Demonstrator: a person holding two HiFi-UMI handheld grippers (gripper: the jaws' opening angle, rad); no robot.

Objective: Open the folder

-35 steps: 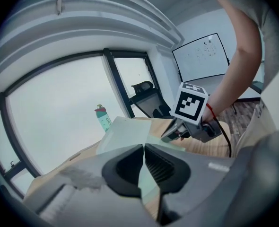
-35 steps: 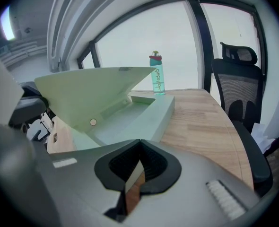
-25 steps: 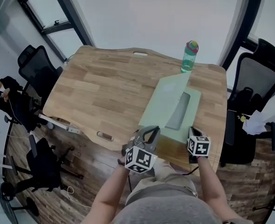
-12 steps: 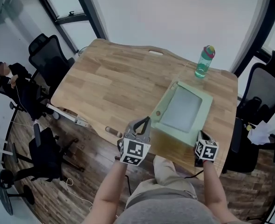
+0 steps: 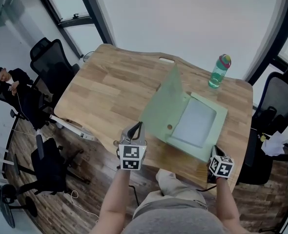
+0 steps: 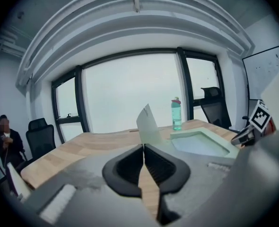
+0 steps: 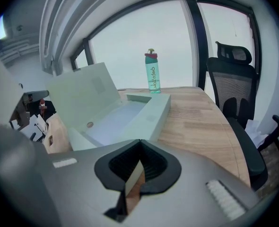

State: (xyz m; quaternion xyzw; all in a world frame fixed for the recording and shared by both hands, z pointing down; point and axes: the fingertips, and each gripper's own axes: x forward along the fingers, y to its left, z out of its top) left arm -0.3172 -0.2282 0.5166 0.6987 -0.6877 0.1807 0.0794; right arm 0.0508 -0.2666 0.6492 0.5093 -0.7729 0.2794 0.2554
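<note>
A pale green box folder lies on the wooden table [image 5: 110, 89], its tray-like base [image 5: 197, 123] flat. Its cover [image 5: 163, 104] stands raised and leans to the left. My left gripper [image 5: 135, 126] is at the cover's near lower corner, shut on the cover's edge [image 6: 149, 124]. My right gripper [image 5: 214, 152] is at the base's near right corner. It is shut, with a sliver of the green base edge [image 7: 144, 117] pinched between its jaws. The right gripper view shows the cover [image 7: 82, 96] upright beside the base.
A teal water bottle [image 5: 219, 71] stands on the table behind the folder. Black office chairs [image 5: 51, 62] ring the table, and one [image 5: 276, 101] is on the right. A person [image 5: 10, 84] sits at the far left. The table's near edge runs just under both grippers.
My left gripper has moved left along the table's near edge, and the cover has swung up and over to the left with it. The right gripper has stayed at the base's corner.
</note>
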